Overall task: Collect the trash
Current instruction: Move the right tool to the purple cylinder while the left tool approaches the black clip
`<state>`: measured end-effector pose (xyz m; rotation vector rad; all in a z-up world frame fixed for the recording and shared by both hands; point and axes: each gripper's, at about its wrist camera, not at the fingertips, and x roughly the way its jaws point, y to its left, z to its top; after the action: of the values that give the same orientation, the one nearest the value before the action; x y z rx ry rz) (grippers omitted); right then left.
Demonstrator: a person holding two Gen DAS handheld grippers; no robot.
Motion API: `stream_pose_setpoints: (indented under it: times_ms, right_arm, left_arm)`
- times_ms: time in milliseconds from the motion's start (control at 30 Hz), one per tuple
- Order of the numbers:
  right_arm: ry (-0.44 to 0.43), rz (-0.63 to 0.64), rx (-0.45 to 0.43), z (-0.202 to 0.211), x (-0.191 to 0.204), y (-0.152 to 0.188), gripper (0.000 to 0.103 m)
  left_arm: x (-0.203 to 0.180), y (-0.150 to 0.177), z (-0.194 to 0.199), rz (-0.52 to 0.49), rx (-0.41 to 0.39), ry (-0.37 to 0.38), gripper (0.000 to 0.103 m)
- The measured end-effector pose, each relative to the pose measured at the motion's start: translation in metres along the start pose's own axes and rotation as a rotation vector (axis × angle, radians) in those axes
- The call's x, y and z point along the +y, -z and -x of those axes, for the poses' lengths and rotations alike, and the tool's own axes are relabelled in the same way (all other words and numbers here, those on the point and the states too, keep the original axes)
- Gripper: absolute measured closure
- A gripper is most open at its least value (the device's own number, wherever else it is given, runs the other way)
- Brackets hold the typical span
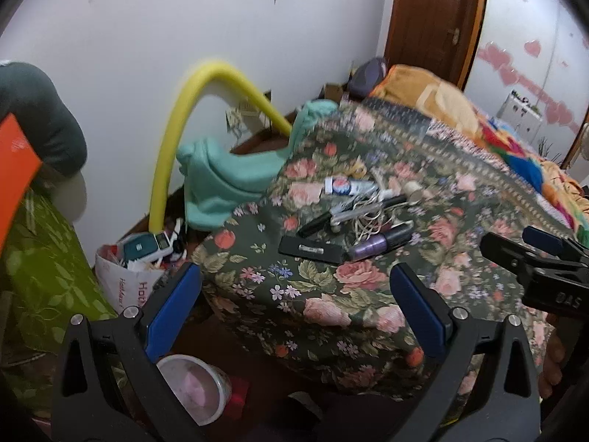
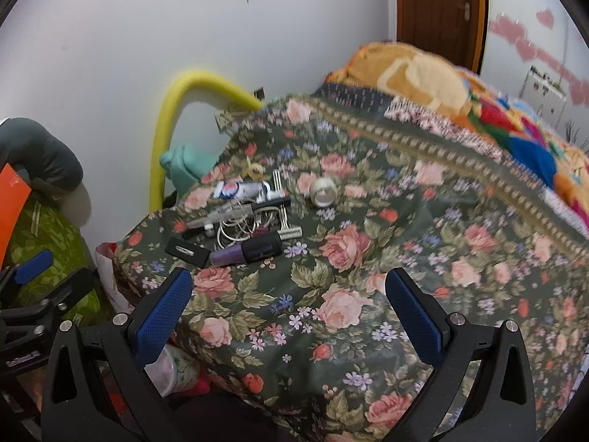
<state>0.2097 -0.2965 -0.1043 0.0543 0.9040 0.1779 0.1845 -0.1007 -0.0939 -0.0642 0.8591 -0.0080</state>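
A heap of small trash lies on the floral bedspread (image 2: pixel 331 294) near the bed's corner: a squeezed tube (image 2: pixel 241 188), a purple nail polish bottle (image 2: pixel 244 252), a flat black case (image 2: pixel 187 251), tangled white cord (image 2: pixel 235 230), a razor (image 2: pixel 285 221) and a small metal cap (image 2: pixel 323 191). The same heap shows in the left wrist view, with the tube (image 1: pixel 348 186) and the bottle (image 1: pixel 379 244). My left gripper (image 1: pixel 294 302) is open and empty, low at the bed's edge. My right gripper (image 2: pixel 289 305) is open and empty above the bedspread, short of the heap.
A white bag (image 1: pixel 127 276) full of scraps stands on the floor left of the bed. A white bowl (image 1: pixel 195 386) sits on the floor below my left gripper. A yellow foam tube (image 1: pixel 173 140), a teal cloth (image 1: pixel 228 180) and a green cushion (image 1: pixel 48 269) crowd the left side.
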Motion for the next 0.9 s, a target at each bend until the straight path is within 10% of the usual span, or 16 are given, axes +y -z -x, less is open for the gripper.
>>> stream_pose_setpoints:
  times_ms: [167, 433, 900]
  right_arm:
    - [-0.048, -0.015, 0.049, -0.033, -0.002, -0.005, 0.000]
    - [-0.114, 0.012, 0.119, -0.084, 0.007, -0.016, 0.028]
    - [-0.175, -0.034, 0.189, -0.134, 0.002, -0.022, 0.060]
  left_arm:
    - [0.006, -0.002, -0.046, 0.039, 0.086, 0.003, 0.013]
    - [0.012, -0.007, -0.101, 0.083, 0.166, 0.020, 0.035]
    - [0.006, -0.018, -0.144, 0.184, 0.239, 0.005, 0.036]
